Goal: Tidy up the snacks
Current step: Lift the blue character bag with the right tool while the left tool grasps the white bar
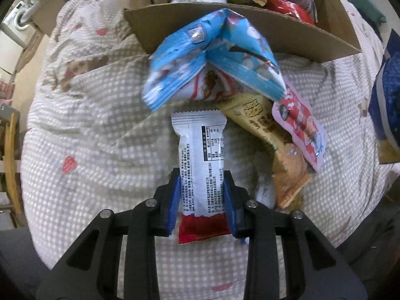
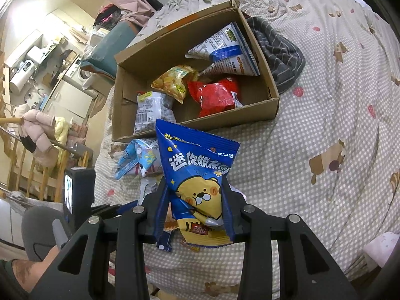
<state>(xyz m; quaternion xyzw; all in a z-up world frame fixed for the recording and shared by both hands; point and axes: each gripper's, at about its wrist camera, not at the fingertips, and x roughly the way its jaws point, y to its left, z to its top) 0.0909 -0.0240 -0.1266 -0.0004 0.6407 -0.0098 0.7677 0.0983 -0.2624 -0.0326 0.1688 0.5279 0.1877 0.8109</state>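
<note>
L gripper (image 1: 202, 195) clamps white snack bar wrapper (image 1: 200, 155), long axis along fingers, serrated end twd cardboard box (image 1: 250, 25). R gripper (image 2: 195, 207) pinches blue bear snack bag (image 2: 197, 172) upright, top twd box, above checked bedspread (image 2: 312, 137).

- One cardboard box (image 2: 252, 105) is sitting open on the bed.
- Four snack packets are lying inside it: one blue-and-white bag (image 2: 226, 50), one yellow bag (image 2: 172, 81), one red bag (image 2: 215, 97) and one white bag (image 2: 150, 110).
- Two grippers are showing, each gripping one packet: the left gripper (image 1: 202, 200) is clamping one white-and-red packet (image 1: 200, 155), the right gripper (image 2: 197, 210) one dark blue bear packet (image 2: 197, 175).
- Loose on the bedspread, at least four more packets are lying: one light blue packet (image 1: 212, 57), one red-and-white striped packet (image 1: 212, 85), one tan packet (image 1: 270, 137) and one pink packet (image 1: 300, 127); perhaps more are hiding beneath.
- One grey striped cloth (image 2: 280, 50) is lying beside the box.
</note>
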